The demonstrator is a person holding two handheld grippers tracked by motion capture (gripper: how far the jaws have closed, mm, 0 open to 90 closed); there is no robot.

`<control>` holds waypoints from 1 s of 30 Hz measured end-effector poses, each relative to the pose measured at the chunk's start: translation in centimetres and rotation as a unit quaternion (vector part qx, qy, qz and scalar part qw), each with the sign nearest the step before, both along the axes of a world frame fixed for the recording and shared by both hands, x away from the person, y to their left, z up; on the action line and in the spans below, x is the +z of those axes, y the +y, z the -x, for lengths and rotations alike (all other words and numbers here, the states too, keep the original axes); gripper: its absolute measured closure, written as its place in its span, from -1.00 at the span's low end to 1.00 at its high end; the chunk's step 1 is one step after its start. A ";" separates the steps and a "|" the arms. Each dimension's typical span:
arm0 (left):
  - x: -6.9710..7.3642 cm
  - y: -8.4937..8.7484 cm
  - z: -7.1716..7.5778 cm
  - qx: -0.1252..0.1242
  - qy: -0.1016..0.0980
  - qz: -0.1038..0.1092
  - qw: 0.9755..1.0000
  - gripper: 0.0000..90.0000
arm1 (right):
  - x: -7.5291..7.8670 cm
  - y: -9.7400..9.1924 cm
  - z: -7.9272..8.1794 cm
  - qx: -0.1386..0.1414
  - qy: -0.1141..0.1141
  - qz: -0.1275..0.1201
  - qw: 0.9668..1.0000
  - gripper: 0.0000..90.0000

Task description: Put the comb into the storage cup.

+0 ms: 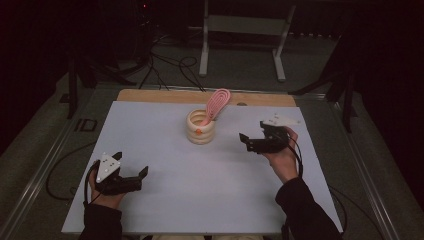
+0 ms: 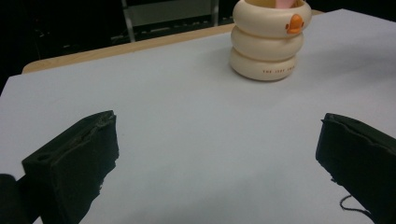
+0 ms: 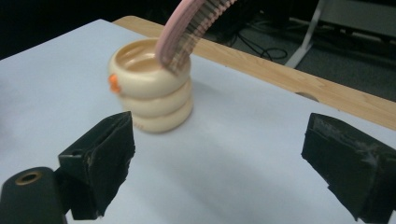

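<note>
Cream ringed cup (image 1: 200, 129) stands upright on the white table sheet (image 1: 200, 190), toward the 12 o'clock side of the sheet, slightly left of centre. Three stacked rings, small orange duck mark on the front, tiny print on the bottom ring, unreadable. Pink comb (image 1: 216, 105) stands in the cup, leaning toward 1 o'clock, its top well above the rim; teeth visible in the right gripper view.

Left gripper (image 1: 134, 176) at about 7 o'clock from the cup, well apart, near the sheet's near-left corner. Jaws spread wide, nothing between them, bare sheet between the pads in the left gripper view. Cup seen ahead toward 1 o'clock there.

Right gripper (image 1: 250, 141) at about 3–4 o'clock from the cup, near but not touching. Jaws released, wide gap, holding nothing. In its own view the cup sits at 11 o'clock beyond the left jaw.

Open sheet all around the cup, widest at 6 o'clock between the two hands. Wooden table edge (image 1: 150, 96) runs just behind the cup at 12 o'clock; metal frame legs (image 1: 205, 45) and cables (image 1: 170, 67) on the floor beyond.
</note>
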State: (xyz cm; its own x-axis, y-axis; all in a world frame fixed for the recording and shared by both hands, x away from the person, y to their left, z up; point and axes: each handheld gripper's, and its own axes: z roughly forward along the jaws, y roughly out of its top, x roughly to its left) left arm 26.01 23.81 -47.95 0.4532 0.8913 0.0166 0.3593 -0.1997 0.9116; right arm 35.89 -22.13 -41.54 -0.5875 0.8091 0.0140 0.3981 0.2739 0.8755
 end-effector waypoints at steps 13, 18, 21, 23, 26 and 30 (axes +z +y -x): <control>0.4 0.3 0.2 0.000 -0.010 0.007 1.000 -0.99 | -3.0 -3.8 6.4 -0.012 -0.031 -0.039 0.999 -0.80; 0.5 0.4 0.3 -0.004 -0.016 0.010 1.000 -1.00 | -4.7 -4.5 8.7 -0.018 -0.050 -0.056 0.997 -0.80; 0.5 0.4 0.3 -0.006 -0.020 0.013 1.000 -0.99 | -5.4 -4.5 9.4 -0.025 -0.058 -0.049 0.997 -0.80; 0.5 0.5 0.4 -0.007 -0.019 0.012 1.000 -1.00 | -5.6 -4.6 9.6 -0.024 -0.058 -0.055 0.996 -0.80; 0.4 0.5 0.4 -0.009 -0.019 0.010 1.000 -1.00 | -5.8 -4.9 10.0 -0.026 -0.065 -0.056 0.996 -0.80; 0.3 0.7 0.5 -0.007 -0.018 0.010 1.000 -1.00 | -6.0 -5.4 10.1 -0.036 -0.067 -0.062 0.995 -0.80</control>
State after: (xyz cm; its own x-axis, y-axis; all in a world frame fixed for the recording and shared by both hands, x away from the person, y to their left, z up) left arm 25.51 24.48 -47.66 0.4654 0.8849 0.0158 0.3234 -0.1866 0.9277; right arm 25.75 -27.57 -47.49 -0.5317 0.8458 0.0427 0.2904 0.1347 0.9474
